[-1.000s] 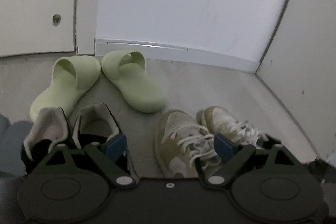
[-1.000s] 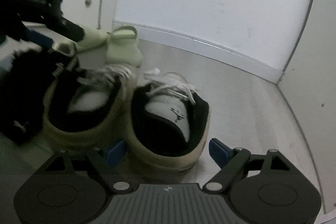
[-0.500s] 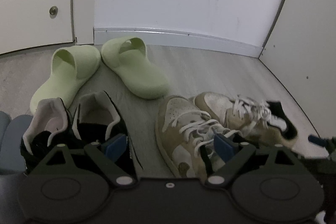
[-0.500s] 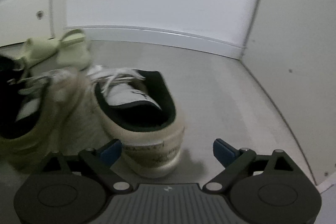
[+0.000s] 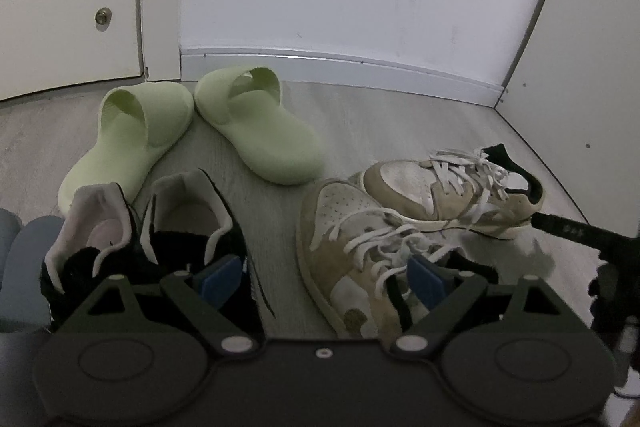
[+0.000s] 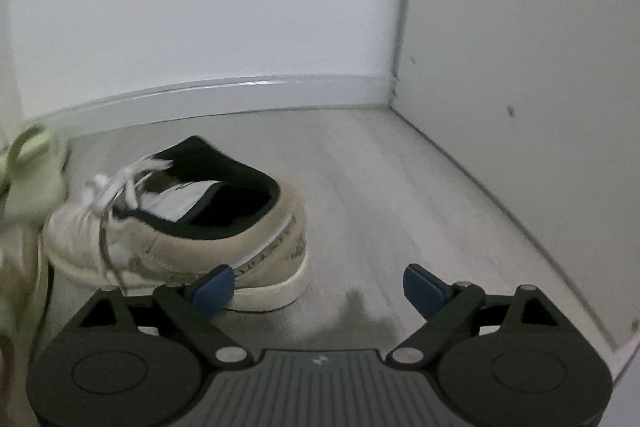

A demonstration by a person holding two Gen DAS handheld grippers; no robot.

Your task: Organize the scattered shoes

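The pale wood-grain floor (image 5: pixel 380 131) carries two lime slides (image 5: pixel 256 131), two black sneakers (image 5: pixel 188 227) and two beige laced sneakers (image 5: pixel 452 195).

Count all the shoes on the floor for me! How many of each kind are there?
Green slides: 2
Black sneakers with pale lining: 2
Tan-and-white laced sneakers: 2
Blue-grey shoes at the left edge, only partly in view: 2, as far as I can tell
Total: 8 shoes
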